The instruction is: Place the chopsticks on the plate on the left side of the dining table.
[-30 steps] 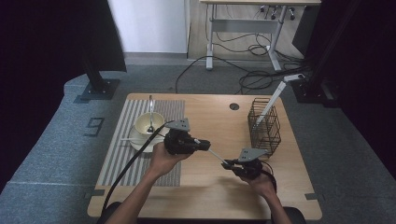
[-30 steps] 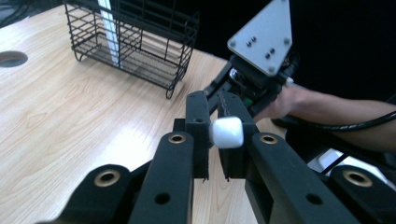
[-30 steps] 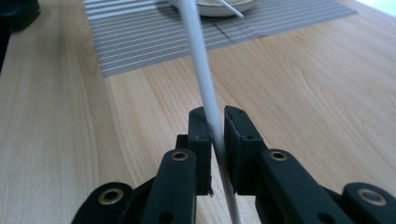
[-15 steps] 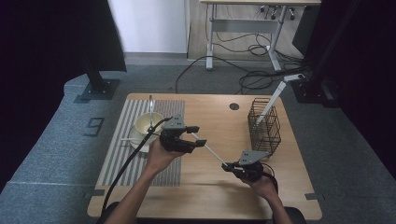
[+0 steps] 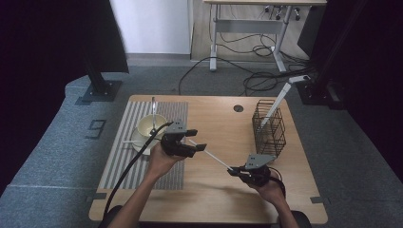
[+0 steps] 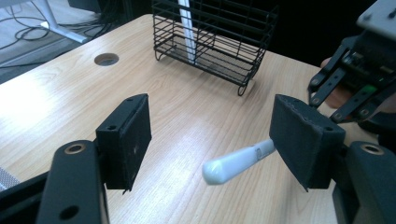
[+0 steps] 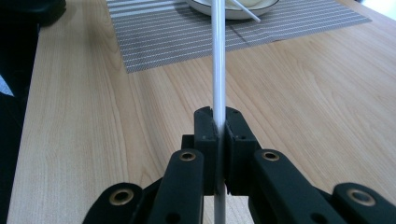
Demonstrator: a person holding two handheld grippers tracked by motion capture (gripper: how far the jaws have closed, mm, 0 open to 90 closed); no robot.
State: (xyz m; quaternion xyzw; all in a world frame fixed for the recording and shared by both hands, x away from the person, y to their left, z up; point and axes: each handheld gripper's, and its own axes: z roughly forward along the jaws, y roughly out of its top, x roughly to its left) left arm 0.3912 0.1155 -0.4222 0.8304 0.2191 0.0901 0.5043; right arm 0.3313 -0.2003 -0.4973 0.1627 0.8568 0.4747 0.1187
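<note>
The right gripper (image 7: 218, 122) clamps a thin white stick (image 5: 211, 154) between its jaws. The stick slants away from it toward the left gripper (image 6: 212, 144), whose jaws have just been opening and now stand apart around the stick's rounded end without pressing it. Beyond the left gripper stands a wire basket (image 6: 212, 39) on the table (image 5: 218, 118).

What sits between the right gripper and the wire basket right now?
Only bare tabletop: in the high view nothing lies between the right gripper, shut on the white stick, and the wire basket.
</note>
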